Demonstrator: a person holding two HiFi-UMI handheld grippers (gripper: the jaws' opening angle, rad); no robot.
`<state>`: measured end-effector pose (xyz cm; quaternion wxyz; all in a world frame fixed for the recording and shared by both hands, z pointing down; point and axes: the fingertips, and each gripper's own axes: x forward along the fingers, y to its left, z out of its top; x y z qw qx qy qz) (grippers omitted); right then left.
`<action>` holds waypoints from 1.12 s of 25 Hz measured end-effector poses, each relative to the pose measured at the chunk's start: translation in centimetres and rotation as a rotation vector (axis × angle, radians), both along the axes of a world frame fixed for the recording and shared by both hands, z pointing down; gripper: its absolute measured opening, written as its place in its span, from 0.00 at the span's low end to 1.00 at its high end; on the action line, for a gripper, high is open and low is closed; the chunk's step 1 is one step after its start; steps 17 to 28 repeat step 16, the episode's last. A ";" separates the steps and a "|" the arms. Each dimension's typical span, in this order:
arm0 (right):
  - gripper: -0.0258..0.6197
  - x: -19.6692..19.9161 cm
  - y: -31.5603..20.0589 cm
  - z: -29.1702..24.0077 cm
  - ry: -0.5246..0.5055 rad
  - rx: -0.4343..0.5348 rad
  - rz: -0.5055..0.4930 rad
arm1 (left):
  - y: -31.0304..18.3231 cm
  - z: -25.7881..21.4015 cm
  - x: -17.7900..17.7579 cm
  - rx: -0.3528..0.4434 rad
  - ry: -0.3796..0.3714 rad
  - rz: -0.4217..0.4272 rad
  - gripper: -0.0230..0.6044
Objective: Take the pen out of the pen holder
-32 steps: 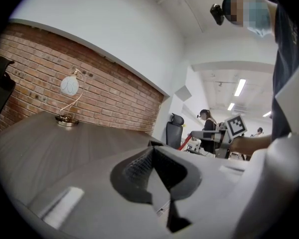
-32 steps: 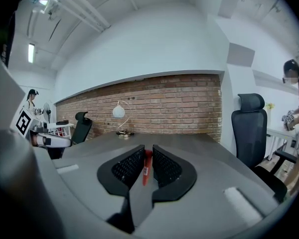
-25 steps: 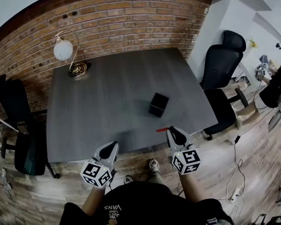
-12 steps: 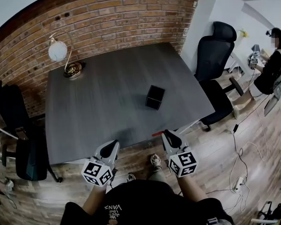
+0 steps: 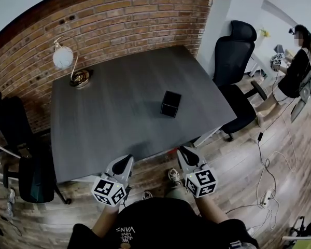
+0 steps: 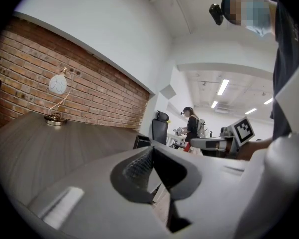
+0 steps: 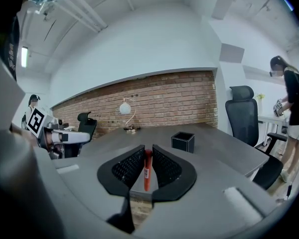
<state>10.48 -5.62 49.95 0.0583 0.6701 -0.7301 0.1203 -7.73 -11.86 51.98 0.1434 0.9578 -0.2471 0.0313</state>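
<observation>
Pinching the red pen [image 7: 147, 169] between its jaws, my right gripper [image 7: 147, 151] hangs just off the desk [image 5: 114, 113] edge. The black pen holder [image 7: 183, 141] stands well apart on the desk, no pen showing above its rim. My left gripper [image 6: 152, 151] is pressed together, empty. I judge the removal done; at most, setting the pen down remains

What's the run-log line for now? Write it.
right gripper: shut on red pen | left gripper: shut, empty | pen holder: upright on table, away from grippers
</observation>
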 end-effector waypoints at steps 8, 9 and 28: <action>0.12 -1.0 0.3 0.4 -0.001 -0.009 -0.005 | 0.3 0.3 -0.8 -0.006 0.001 -0.007 0.12; 0.12 -1.1 0.2 0.5 -0.001 -0.010 -0.006 | 0.2 0.4 -0.9 -0.008 0.001 -0.008 0.12; 0.12 -1.0 -0.2 0.5 0.003 -0.015 -0.007 | 0.0 0.7 -1.0 -0.016 0.002 -0.011 0.12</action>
